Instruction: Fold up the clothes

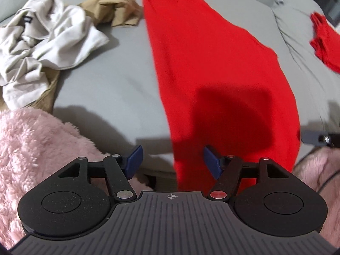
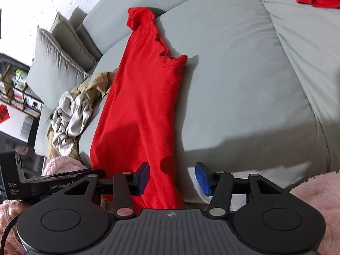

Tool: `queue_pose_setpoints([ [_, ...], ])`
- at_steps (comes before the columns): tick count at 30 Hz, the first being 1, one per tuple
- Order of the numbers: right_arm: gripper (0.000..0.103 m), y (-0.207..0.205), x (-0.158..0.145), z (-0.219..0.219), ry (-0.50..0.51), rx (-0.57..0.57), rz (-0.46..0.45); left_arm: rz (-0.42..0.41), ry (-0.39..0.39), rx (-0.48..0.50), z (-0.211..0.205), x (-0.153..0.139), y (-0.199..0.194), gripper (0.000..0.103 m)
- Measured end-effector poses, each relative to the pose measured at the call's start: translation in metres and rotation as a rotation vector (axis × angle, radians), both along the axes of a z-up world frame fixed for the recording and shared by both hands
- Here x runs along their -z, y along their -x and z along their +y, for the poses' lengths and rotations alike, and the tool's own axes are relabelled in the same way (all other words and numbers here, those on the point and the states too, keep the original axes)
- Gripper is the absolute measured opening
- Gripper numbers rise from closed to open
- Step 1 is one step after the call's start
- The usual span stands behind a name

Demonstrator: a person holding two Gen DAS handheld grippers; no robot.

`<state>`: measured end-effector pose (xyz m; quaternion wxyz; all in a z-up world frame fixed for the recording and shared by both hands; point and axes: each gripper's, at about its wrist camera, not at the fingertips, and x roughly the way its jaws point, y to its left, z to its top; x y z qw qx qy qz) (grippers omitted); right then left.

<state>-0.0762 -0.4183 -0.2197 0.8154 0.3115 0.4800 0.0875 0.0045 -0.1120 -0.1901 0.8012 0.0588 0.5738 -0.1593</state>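
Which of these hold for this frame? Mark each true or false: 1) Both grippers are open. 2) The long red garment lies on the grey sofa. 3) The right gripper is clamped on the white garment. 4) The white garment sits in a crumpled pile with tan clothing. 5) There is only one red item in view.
1) True: the left gripper and the right gripper both have their jaws apart.
2) True: the long red garment is laid along the grey sofa.
3) False: it grips nothing; the white garment lies far off to the side.
4) True: it is heaped against the tan clothing.
5) False: a second red item lies further along the sofa.
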Motion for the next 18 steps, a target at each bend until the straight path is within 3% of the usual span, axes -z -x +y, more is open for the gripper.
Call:
queue_pose_setpoints([
  [8,0.051,-0.008,0.005,0.015,0.055,-0.078,0.04,0.064,-0.064,0.092,-0.017,0.016,0.003,0.07],
  [12,0.05,-0.009,0.007,0.016,0.061,-0.097,0.056,0.056,-0.113,0.161,-0.03,0.021,0.007,0.07],
  [18,0.05,-0.013,0.008,0.024,0.094,-0.153,0.079,0.08,-0.12,0.17,-0.033,0.03,0.004,0.07],
])
